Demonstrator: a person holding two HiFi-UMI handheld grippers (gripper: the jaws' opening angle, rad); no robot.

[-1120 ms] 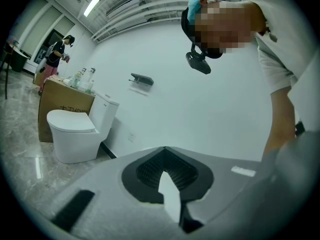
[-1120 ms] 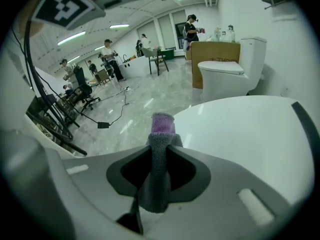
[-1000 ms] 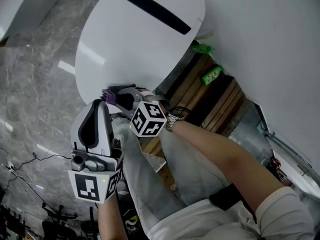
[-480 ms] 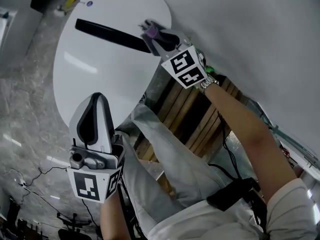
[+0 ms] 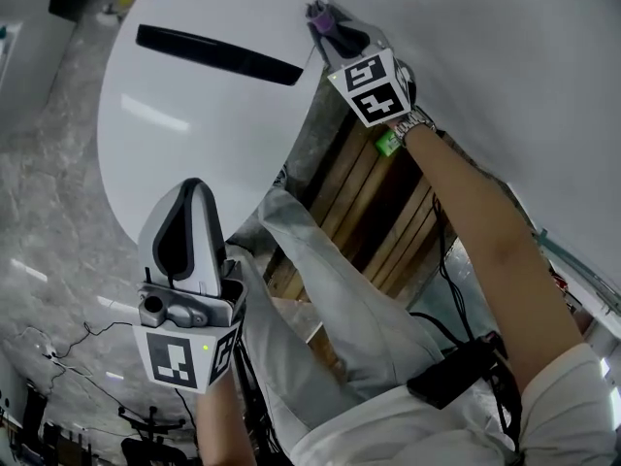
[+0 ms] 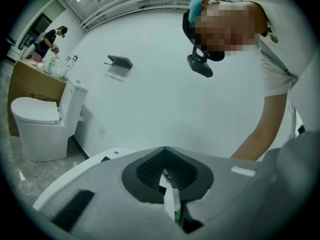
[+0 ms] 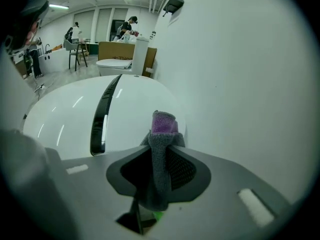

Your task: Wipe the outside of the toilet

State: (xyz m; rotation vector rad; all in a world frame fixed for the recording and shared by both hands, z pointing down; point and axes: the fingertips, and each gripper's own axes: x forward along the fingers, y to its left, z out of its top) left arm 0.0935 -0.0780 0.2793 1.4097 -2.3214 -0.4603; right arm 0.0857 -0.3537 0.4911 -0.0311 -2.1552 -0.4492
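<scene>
Two grippers are sitting in our hands. With the right gripper (image 5: 330, 29), arm stretched forward, we are pinching a folded cloth (image 7: 161, 134), grey with a purple tip, between the jaws. The cloth is poking out past the jaws and reaching the rim of the toilet (image 5: 194, 134) lid, just beside the white wall (image 5: 505, 85); we cannot tell whether it is pressing on the surface. We are holding the left gripper (image 5: 186, 223) low and close to our body, its jaws pressed together on nothing, apart from the toilet. The toilet is showing as a smooth, rounded, glossy white lid catching streaks of light, with a long black strip (image 5: 218, 54) running across its top. Wooden slats (image 5: 374, 212) are showing beside it, and grey marbled floor (image 5: 49, 212) is lying to the left.
</scene>
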